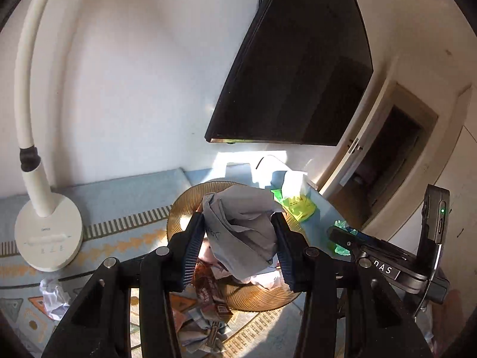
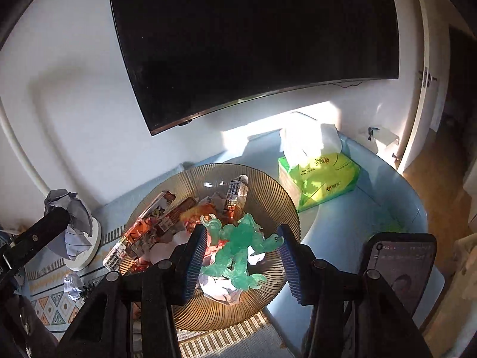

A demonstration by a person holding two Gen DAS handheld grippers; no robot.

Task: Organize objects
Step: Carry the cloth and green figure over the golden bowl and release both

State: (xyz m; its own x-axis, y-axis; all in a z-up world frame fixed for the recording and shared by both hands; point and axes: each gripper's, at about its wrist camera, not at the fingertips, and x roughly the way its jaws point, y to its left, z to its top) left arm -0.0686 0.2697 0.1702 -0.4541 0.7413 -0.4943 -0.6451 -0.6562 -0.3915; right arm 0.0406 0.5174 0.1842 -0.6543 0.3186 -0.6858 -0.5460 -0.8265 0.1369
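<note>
Blue table (image 2: pixel 372 208): patterned mat (image 2: pixel 47 307) left, ribbed amber plate (image 2: pixel 268 197) centre, green tissue pack (image 2: pixel 325 179) far right, lamp base (image 1: pixel 47 235) left.

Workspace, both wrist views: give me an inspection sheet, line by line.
Surface: patterned blue cloth.
Job's things: ribbed amber bowl holding wrappers and paper.
Clutter: crumpled paper ball, green tissue pack, lamp base.
Grippers: left gripper shut on crumpled grey paper; right gripper shut on green translucent figure.
Cables: nothing seen.
Surroundings: dark wall screen, white wall, doorway at right.
</note>
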